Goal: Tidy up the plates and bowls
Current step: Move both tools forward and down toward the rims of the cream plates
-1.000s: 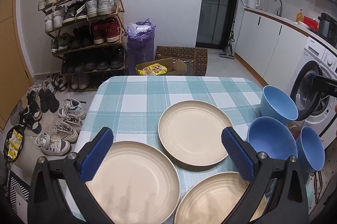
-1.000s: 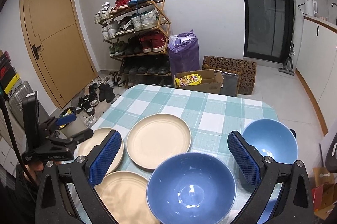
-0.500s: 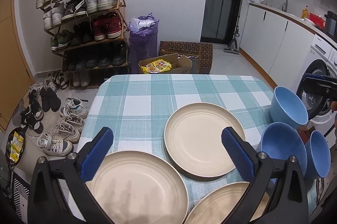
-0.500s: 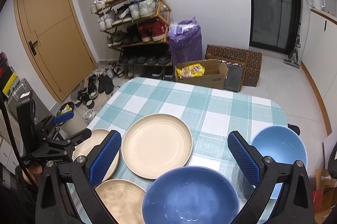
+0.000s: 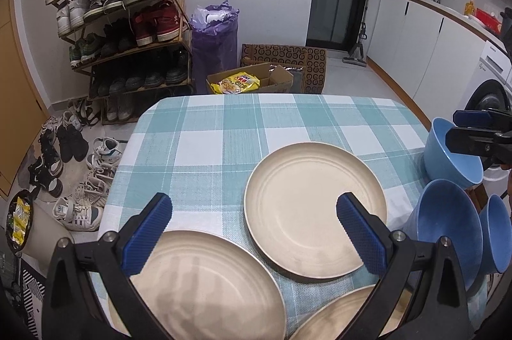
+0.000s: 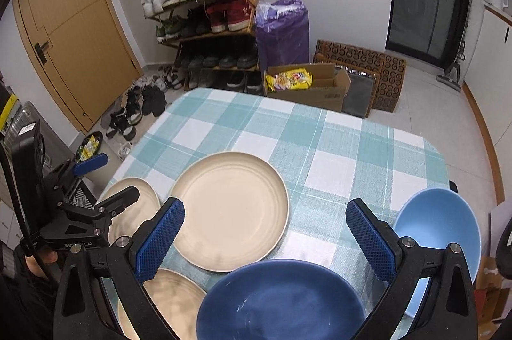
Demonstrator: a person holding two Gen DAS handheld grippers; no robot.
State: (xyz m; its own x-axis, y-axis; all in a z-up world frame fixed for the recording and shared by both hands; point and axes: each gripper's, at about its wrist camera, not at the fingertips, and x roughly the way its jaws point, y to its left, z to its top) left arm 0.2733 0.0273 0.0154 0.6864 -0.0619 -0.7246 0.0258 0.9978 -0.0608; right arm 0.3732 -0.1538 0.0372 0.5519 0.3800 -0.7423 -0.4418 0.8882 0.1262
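Both hand-held grippers pull back, left hand-held gripper (image 5: 252, 220) and right hand-held gripper (image 6: 265, 225) spread and empty, plates (image 5: 315, 209) and bowls (image 6: 280, 298) unstacked on the bench (image 5: 224, 129) below them.

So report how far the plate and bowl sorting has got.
Nothing looks stacked yet. Three cream plates lie separately on the checked table, three blue bowls at its edge. The left gripper and right gripper are open, empty. All stacking remains.

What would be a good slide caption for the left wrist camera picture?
Open left gripper poised over three beige plates on a checked tablecloth, blue bowls alongside.
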